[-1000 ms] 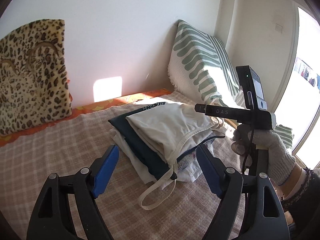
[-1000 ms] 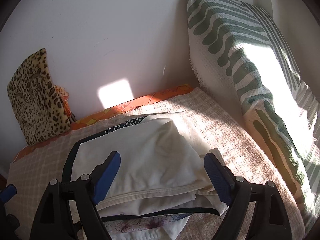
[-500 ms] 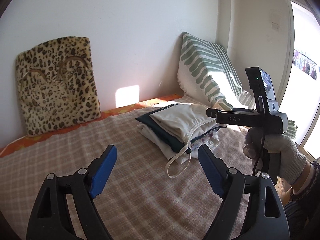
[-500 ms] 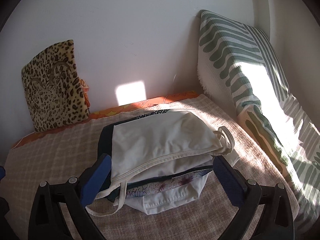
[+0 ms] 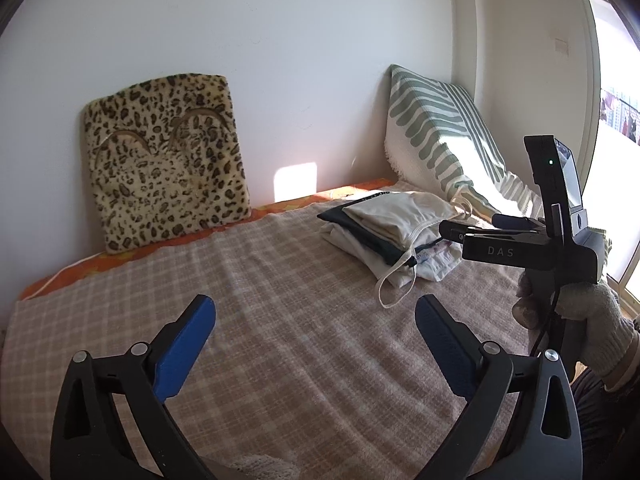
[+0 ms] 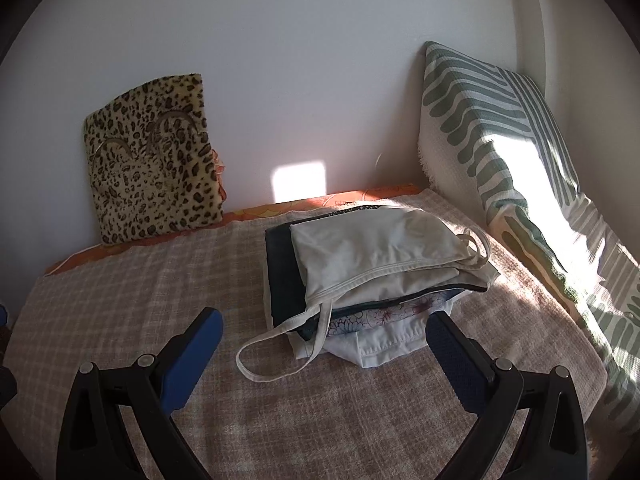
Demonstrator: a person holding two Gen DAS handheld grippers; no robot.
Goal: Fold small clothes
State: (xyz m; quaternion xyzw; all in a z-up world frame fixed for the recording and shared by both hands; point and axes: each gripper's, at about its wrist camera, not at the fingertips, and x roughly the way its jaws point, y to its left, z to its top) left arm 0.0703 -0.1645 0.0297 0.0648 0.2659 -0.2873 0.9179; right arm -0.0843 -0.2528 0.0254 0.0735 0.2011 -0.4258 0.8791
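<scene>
Resting on the checked blanket [image 6: 120,300], toward its far right side, a stack of folded clothes [image 6: 372,280] is seen, topped by a cream garment [image 6: 360,248] over a dark garment [image 6: 282,280], a floral piece [image 6: 400,306] and a white piece [image 6: 384,344]. Both tools are held off the pile: the left gripper [image 5: 316,344] is seen with its jaws wide and nothing between them, above bare blanket near the camera, and the right gripper [image 6: 324,344] is likewise spread wide and unloaded, just short of the stack's near edge. The folding of this pile is judged finished or nearly so. One loose strap [image 6: 280,356] is left trailing off the near left corner onto the blanket, so a tidy-up is probably called for next: the loop pinched and tucked under the top layer, without the layers being dragged askew. A leopard-print cushion [image 5: 164,160] is propped against the far wall at left, and a green striped pillow [image 6: 500,140] leans at the right, close beside the stack, where room for an approach is limited. No unfolded garment is visible.
</scene>
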